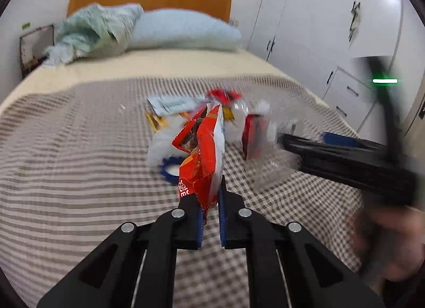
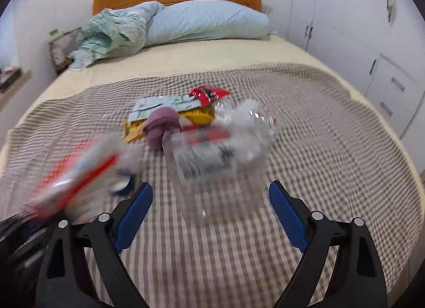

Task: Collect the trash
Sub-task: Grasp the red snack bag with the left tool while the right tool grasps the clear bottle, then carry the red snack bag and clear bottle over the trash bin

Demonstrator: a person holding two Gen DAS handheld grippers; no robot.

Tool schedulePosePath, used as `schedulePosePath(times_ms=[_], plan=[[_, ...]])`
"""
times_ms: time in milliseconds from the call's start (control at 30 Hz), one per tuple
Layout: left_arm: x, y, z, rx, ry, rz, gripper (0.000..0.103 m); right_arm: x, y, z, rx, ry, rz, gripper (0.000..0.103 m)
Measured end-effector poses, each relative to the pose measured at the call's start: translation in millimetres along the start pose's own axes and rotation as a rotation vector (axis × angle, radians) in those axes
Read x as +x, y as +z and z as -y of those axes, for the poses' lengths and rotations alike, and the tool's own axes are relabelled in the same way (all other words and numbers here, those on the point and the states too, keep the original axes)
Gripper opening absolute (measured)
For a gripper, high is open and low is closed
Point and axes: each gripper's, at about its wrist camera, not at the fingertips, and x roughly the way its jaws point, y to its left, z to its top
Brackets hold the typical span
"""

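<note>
So far only one piece looks picked up: the left gripper is clamped on the bottom edge of a red snack bag, lifted off the checked blanket. The right gripper is spread wide w/ nothing in it, aimed at a clear plastic bottle lying just ahead. Most trash is left in a pile mid-bed: a blue tape roll, paper slip, yellow wrapper, another red wrapper, a purple cloth lump. No bin or bag in view, so can't tell where stuff goes.
</note>
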Motion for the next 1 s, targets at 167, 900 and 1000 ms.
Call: schedulePosePath(times_ms=[167, 900, 1000], plan=[[-43.5, -7.2, -29.1, 0.02, 0.127, 0.14, 0.006, 37.1, 29.6, -30.8, 0.019, -0.279, 0.009, 0.085], [-50.9, -4.9, -50.6, -0.066, 0.059, 0.064, 0.006, -69.7, -104.2, 97.7, 0.51, 0.064, 0.031, 0.009], [-53.8, -5.4, -45.1, -0.06, 0.044, 0.074, 0.006, -82.5, -104.0, 90.8, 0.468, 0.082, 0.057, 0.009]])
